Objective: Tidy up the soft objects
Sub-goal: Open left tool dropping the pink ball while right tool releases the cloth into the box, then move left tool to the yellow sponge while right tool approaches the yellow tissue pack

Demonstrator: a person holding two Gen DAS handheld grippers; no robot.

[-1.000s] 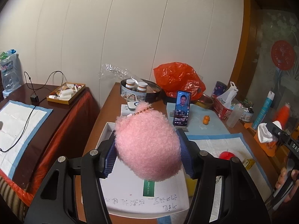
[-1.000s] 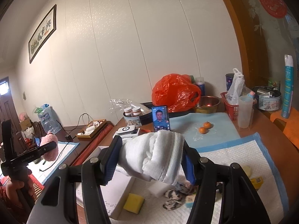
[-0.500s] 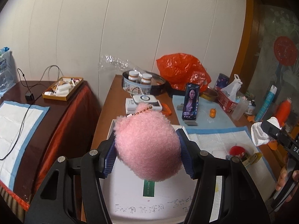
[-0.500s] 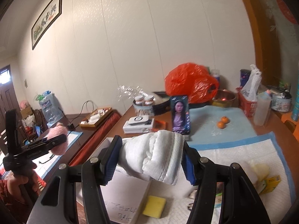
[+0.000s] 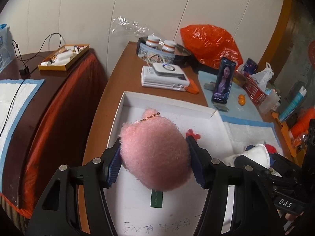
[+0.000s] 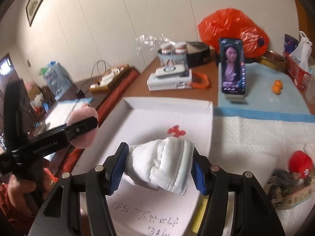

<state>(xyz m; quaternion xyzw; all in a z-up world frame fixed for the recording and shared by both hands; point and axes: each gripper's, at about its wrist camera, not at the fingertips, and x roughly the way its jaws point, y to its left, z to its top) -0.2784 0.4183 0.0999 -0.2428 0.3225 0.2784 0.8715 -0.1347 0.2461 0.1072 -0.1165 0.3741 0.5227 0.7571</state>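
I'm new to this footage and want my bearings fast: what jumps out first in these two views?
The pink fuzzy plush with a bead chain fills the left view, squeezed in the left gripper above the shallow white box. In the right view a rolled white towel is pinched in the right gripper over the same box. Behind, against the wall, a crumpled orange plastic bag and an upright lit phone draw the eye.
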